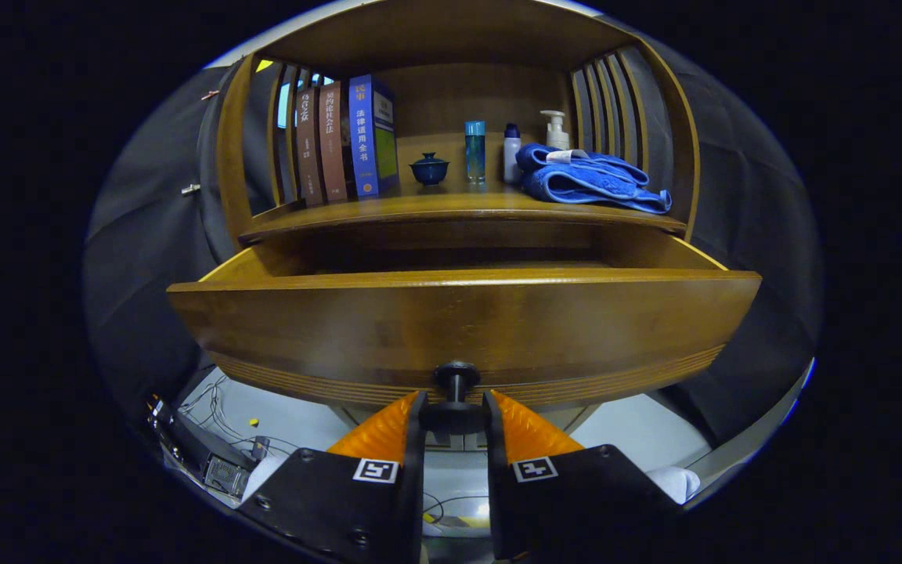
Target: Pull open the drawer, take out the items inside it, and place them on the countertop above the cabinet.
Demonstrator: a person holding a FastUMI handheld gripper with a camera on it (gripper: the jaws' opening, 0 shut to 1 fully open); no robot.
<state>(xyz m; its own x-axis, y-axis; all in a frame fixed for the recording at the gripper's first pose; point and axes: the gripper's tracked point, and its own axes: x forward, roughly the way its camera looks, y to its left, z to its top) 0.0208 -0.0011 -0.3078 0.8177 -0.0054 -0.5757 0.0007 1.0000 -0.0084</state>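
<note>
A brown wooden drawer [463,325] stands pulled out of the cabinet, its front panel facing me. A dark round knob [456,384] juts from the lower middle of that panel. My gripper [455,413] is shut on the knob, one finger pressing each side of its head. The inside of the drawer lies hidden behind the front panel. Above the drawer runs the wooden countertop [451,205].
On the countertop stand several books [349,141], a small blue lidded cup [429,168], a blue bottle [474,150], a white bottle [511,153], a pump bottle [555,129] and a folded blue towel [588,178]. Cables and a device [220,470] lie on the floor below.
</note>
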